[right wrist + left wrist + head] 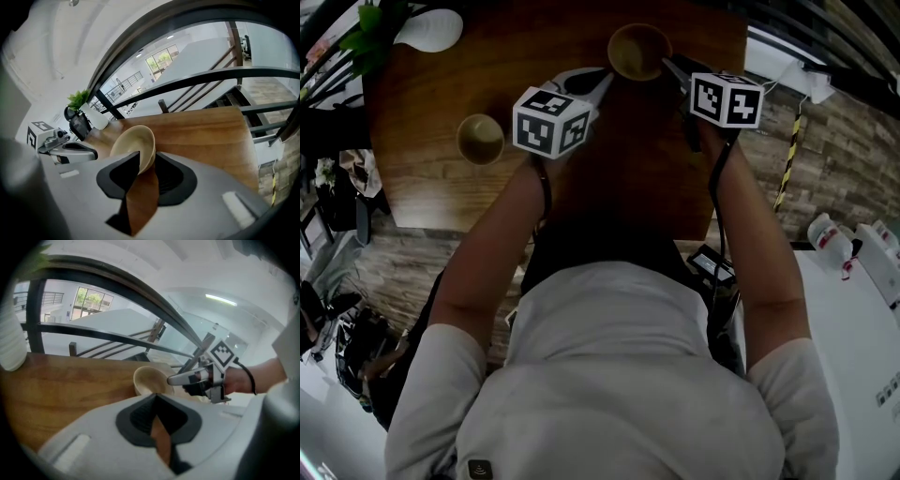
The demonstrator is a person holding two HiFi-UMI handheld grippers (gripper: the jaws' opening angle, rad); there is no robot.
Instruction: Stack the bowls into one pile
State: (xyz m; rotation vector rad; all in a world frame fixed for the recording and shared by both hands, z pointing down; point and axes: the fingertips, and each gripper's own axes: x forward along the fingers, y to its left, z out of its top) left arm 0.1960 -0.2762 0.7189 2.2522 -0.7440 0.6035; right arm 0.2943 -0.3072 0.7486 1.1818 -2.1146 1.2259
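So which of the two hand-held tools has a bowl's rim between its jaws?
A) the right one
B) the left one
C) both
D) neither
A: in the right gripper view the rim of the bowl stands between the open jaws of the right gripper, while the left gripper has its jaws together with nothing between them.

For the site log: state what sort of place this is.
Probably an upper landing or mezzanine in an office-like building. A brown wooden table stands beside a dark metal railing, with what looks like a stairwell beyond. There are large bright windows in the distance and a green potted plant at the table's corner.
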